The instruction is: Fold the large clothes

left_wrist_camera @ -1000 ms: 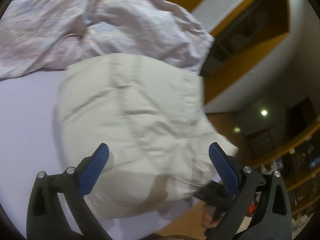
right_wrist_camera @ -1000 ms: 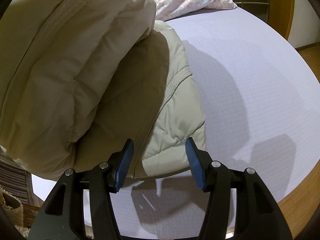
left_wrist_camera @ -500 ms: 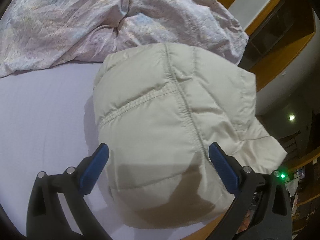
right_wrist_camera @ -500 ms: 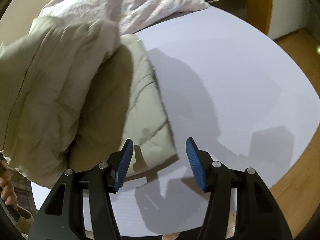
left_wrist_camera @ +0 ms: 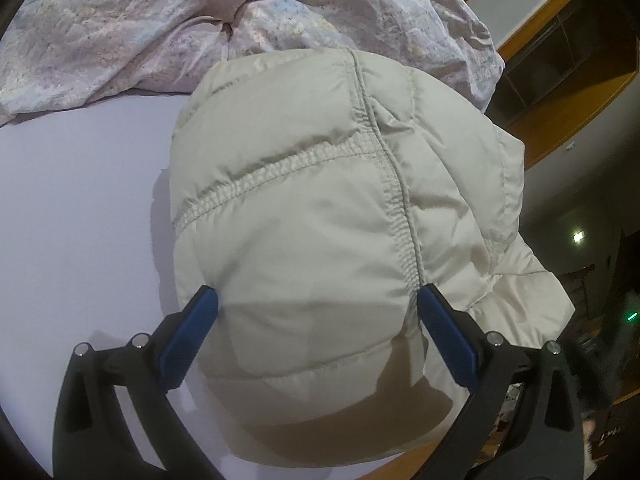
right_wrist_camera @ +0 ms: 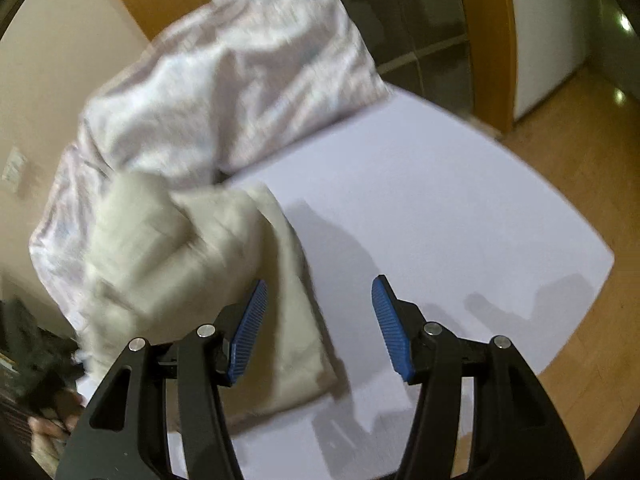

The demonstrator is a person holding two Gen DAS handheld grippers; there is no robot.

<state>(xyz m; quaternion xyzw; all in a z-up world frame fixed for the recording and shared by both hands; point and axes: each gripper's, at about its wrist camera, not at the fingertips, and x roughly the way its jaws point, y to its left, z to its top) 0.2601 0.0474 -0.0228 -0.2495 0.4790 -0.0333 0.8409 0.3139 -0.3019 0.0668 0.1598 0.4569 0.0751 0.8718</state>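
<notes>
A cream quilted puffer jacket [left_wrist_camera: 320, 216] lies folded in a thick bundle on the pale lilac bed sheet [left_wrist_camera: 72, 208]. My left gripper [left_wrist_camera: 316, 316] is open, its blue pads straddling the near end of the bundle and close against it. In the right wrist view the jacket [right_wrist_camera: 192, 264] is blurred at the left. My right gripper [right_wrist_camera: 320, 320] is open and empty above the sheet [right_wrist_camera: 440, 220], just right of the jacket's edge.
A crumpled pink-white floral quilt [left_wrist_camera: 200, 20] is heaped behind the jacket, also in the right wrist view [right_wrist_camera: 240, 92]. The bed's edge and wooden floor [right_wrist_camera: 580, 320] lie to the right. Wooden shelving [left_wrist_camera: 560, 72] stands beyond the bed.
The left gripper has come down closer onto the folded jacket. The right gripper has pulled back and up away from the jacket, staying open.
</notes>
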